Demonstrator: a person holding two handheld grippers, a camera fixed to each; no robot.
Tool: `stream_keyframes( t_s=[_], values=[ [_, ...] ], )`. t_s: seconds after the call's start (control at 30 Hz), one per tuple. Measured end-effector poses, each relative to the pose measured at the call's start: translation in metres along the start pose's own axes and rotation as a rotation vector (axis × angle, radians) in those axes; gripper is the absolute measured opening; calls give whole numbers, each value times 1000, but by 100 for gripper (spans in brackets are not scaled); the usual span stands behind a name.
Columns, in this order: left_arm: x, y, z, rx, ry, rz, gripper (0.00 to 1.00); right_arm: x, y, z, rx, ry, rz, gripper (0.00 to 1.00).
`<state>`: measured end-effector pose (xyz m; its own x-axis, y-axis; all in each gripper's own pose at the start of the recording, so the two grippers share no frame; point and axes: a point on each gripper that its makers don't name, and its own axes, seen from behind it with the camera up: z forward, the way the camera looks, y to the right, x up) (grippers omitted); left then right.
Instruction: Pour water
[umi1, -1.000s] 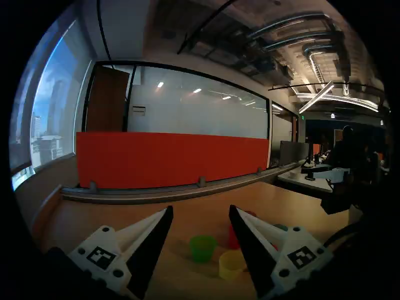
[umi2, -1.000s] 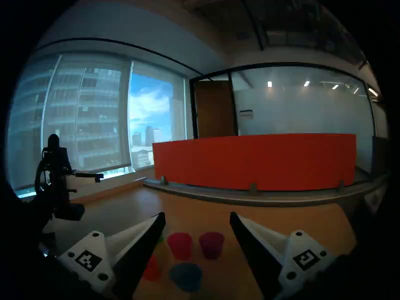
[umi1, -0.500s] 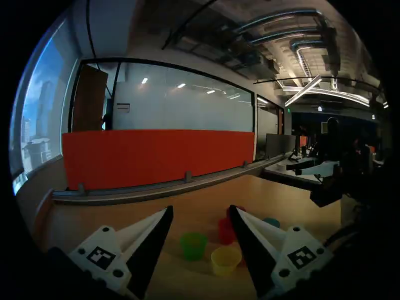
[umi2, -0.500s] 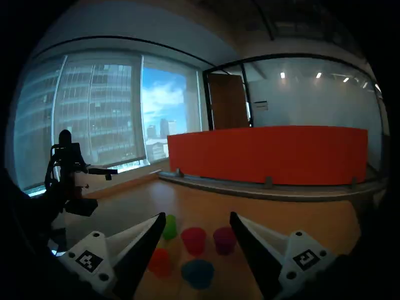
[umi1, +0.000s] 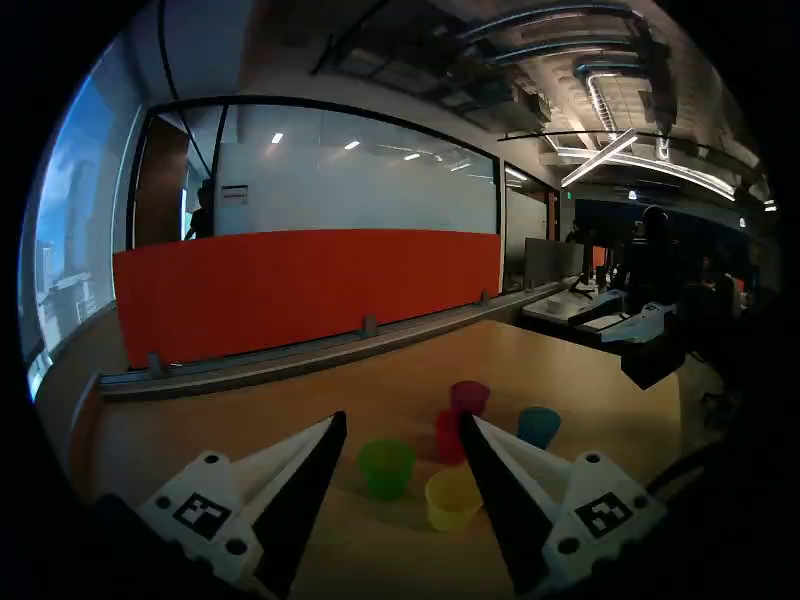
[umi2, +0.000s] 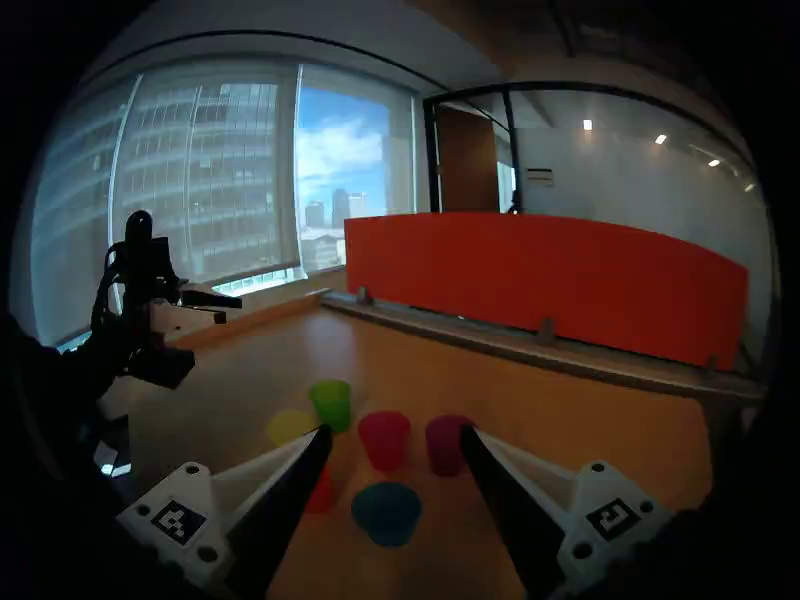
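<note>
Several small plastic cups stand close together on the wooden table (umi1: 560, 375). The left gripper view has a green cup (umi1: 387, 467), a yellow cup (umi1: 452, 497), a red cup (umi1: 449, 435), a magenta cup (umi1: 469, 397) and a blue cup (umi1: 538, 426). My left gripper (umi1: 400, 418) hangs open above and short of them, holding nothing. In the right gripper view the green cup (umi2: 331, 403), yellow cup (umi2: 291, 427), red cup (umi2: 385, 439), magenta cup (umi2: 446, 443) and blue cup (umi2: 387, 511) lie ahead. My right gripper (umi2: 395, 432) is open and empty.
An orange divider (umi1: 300, 285) on a metal rail runs along the table's far edge. The other gripper shows at the right (umi1: 650, 350) in the left gripper view and at the left (umi2: 160, 320) in the right gripper view. Large windows (umi2: 200, 200) line one side.
Both views have tipped downward, so the cups sit higher and more of them show. Both grippers stayed open and took hold of nothing.
</note>
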<state>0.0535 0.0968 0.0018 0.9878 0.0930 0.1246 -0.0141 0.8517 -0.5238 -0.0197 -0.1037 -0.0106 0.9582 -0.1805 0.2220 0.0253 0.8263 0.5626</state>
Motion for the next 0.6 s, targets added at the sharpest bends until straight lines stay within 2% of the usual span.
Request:
stream_keyframes(
  t_s=[0.3, 0.6],
  values=[
    [-14, -10, 7, 11, -39, 12, 82, -18, 0, 3, 10, -69, -66, 99],
    [-22, -15, 12, 20, -60, 20, 82, -41, -2, 12, 33, -125, -61, 99]
  ],
)
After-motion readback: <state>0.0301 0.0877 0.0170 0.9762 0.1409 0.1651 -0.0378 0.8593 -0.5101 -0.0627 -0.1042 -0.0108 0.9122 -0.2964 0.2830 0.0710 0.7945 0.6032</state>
